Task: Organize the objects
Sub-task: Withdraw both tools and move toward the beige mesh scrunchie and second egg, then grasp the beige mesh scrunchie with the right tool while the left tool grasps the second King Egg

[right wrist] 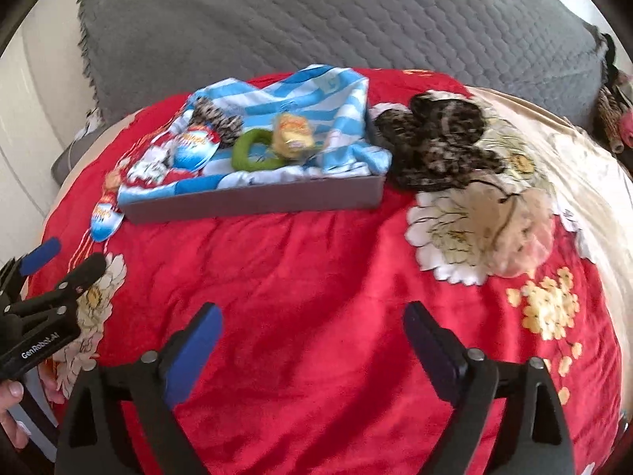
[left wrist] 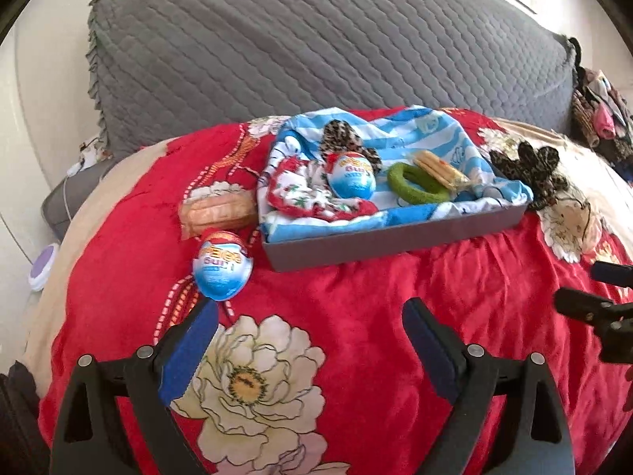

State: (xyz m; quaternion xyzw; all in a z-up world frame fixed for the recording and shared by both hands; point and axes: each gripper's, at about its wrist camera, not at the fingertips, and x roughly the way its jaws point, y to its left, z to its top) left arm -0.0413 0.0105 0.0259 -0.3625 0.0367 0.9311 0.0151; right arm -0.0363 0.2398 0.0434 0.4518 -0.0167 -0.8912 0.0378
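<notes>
A grey tray (left wrist: 395, 237) lined with blue-striped cloth sits on the red floral blanket. It holds a foil egg (left wrist: 352, 176), a green ring (left wrist: 415, 186), a biscuit pack (left wrist: 439, 168), a leopard scrunchie (left wrist: 342, 136) and a red-trimmed cloth (left wrist: 304, 190). Left of the tray lie a second foil egg (left wrist: 223, 265) and a wafer pack (left wrist: 217, 211). A leopard bow (left wrist: 526, 166) lies to its right, also in the right wrist view (right wrist: 439, 142). My left gripper (left wrist: 312, 316) is open and empty, just below the loose egg. My right gripper (right wrist: 312, 320) is open and empty over the blanket, before the tray (right wrist: 253, 198).
A grey quilted pillow (left wrist: 316, 39) lies behind the tray. A pile of clothes (left wrist: 601, 114) is at the far right. A purple-and-white round object (left wrist: 43, 269) sits at the left bed edge. The other gripper shows at the left of the right wrist view (right wrist: 51, 301).
</notes>
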